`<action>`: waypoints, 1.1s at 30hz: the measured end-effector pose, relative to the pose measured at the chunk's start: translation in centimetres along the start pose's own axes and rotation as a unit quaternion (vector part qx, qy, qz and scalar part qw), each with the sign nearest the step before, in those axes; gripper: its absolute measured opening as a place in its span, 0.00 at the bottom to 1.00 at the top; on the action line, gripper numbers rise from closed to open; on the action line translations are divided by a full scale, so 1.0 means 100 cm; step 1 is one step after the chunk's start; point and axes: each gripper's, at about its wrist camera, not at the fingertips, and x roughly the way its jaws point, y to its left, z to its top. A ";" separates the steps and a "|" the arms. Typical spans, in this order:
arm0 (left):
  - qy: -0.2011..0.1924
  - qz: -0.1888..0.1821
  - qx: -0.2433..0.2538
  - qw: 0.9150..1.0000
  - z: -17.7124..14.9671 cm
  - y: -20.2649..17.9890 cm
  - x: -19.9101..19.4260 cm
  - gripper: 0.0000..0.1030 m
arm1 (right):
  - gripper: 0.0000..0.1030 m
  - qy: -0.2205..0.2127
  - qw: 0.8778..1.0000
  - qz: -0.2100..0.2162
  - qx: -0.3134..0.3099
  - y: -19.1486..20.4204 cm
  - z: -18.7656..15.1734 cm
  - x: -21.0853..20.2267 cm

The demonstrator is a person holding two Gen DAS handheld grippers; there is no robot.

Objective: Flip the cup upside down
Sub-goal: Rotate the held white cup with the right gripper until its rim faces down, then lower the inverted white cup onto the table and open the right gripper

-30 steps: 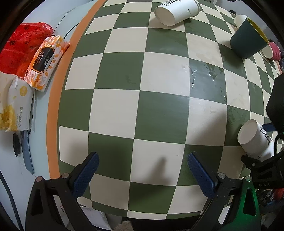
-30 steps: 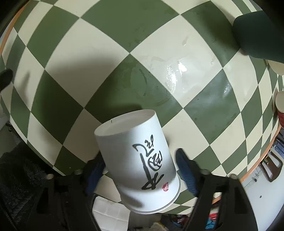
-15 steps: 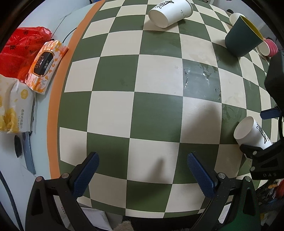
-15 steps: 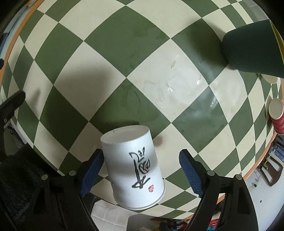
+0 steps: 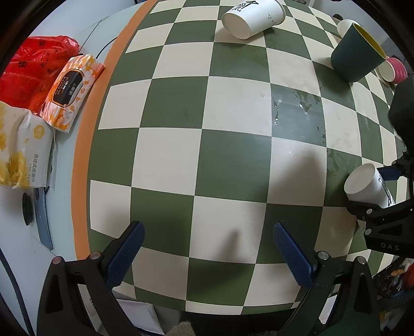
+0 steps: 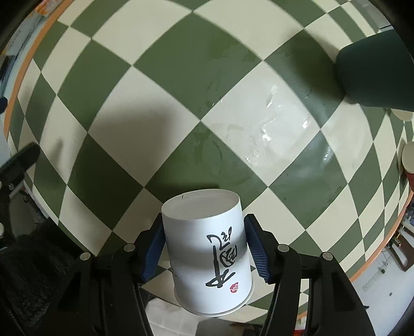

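Observation:
A white paper cup with black calligraphy point(image 6: 207, 248) sits between the blue pads of my right gripper point(image 6: 204, 240), which is shut on it, base pointing away from me, over the checkered tablecloth. The same cup point(image 5: 364, 186) shows at the right edge of the left wrist view, held by the right gripper. My left gripper point(image 5: 207, 248) is open and empty above the cloth near the front edge.
A second white paper cup point(image 5: 251, 18) lies on its side at the far edge. A dark green cup point(image 5: 354, 59) lies tilted at far right, beside a pink cup point(image 5: 393, 71). Wet patch point(image 5: 297, 113) mid-cloth. Wipes pack point(image 5: 69, 93), red bag point(image 5: 28, 69) and tissue pack point(image 5: 20, 150) lie left.
Half a second ago the right jaws stood wide apart around the cup; now they have closed onto it. The left gripper has barely moved.

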 end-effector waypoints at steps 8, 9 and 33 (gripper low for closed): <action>-0.002 -0.001 0.010 1.000 0.000 -0.008 -0.005 0.99 | 0.60 -0.099 0.993 0.022 0.066 -0.007 -0.024 -0.034; -0.003 -0.001 0.012 1.000 -0.001 -0.010 -0.006 0.99 | 0.60 -0.113 0.990 0.023 0.077 -0.009 -0.029 -0.037; -0.008 0.008 0.056 0.998 0.000 -0.049 -0.012 0.99 | 0.60 -0.349 0.906 0.048 0.234 -0.032 -0.129 -0.027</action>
